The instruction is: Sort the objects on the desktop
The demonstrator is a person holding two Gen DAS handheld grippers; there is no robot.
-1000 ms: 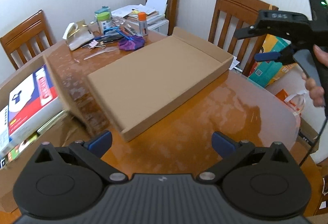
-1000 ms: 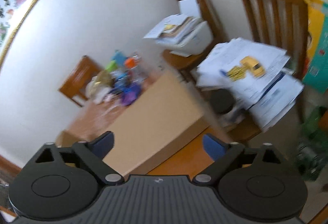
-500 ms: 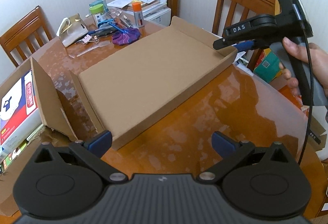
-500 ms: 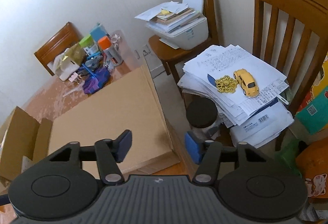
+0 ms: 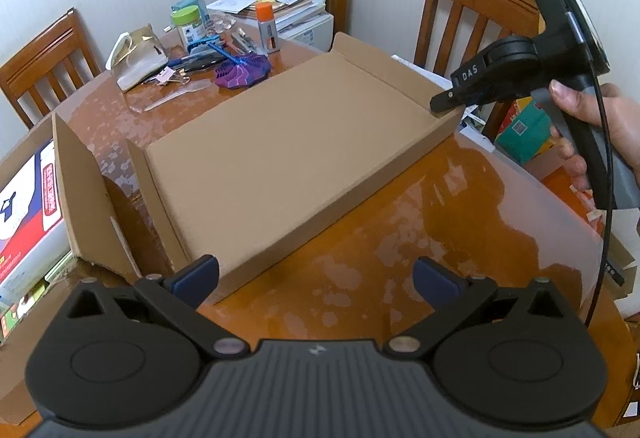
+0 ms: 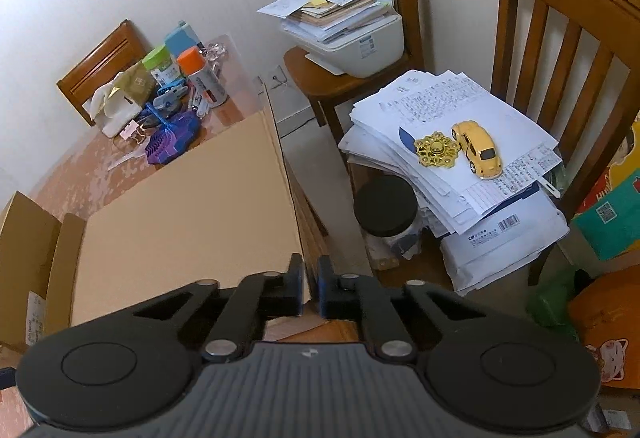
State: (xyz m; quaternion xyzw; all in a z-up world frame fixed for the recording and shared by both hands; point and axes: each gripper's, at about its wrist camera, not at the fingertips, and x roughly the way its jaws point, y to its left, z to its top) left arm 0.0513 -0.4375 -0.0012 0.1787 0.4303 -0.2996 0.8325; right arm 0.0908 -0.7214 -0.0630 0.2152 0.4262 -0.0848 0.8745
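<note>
A shallow open cardboard box (image 5: 280,141) lies on the glossy wooden table (image 5: 440,217). My right gripper (image 6: 310,290) is shut on the box's thin right-hand wall near its corner; from the left wrist view the right gripper (image 5: 440,105) pinches that corner, with a hand on its handle. My left gripper (image 5: 316,278) stands open above the table at the box's near corner, nothing between its fingers. Small items are heaped at the table's far end: a purple fan-shaped thing (image 5: 242,71), an orange-capped can (image 5: 266,25), a green-lidded jar (image 5: 188,23), binder clips (image 5: 170,77).
Another open carton (image 5: 80,197) with a red, white and blue package stands at the left. A chair beside the table bears a paper stack (image 6: 460,141) with a yellow toy car (image 6: 478,149) and a gold spinner (image 6: 436,149). A printer (image 6: 352,41) sits on a further chair; a black-lidded jar (image 6: 386,205) is below.
My right gripper came down to the box's right corner and its jaws closed from wide open onto the wall. The left gripper drifted slightly toward the box and stayed open.
</note>
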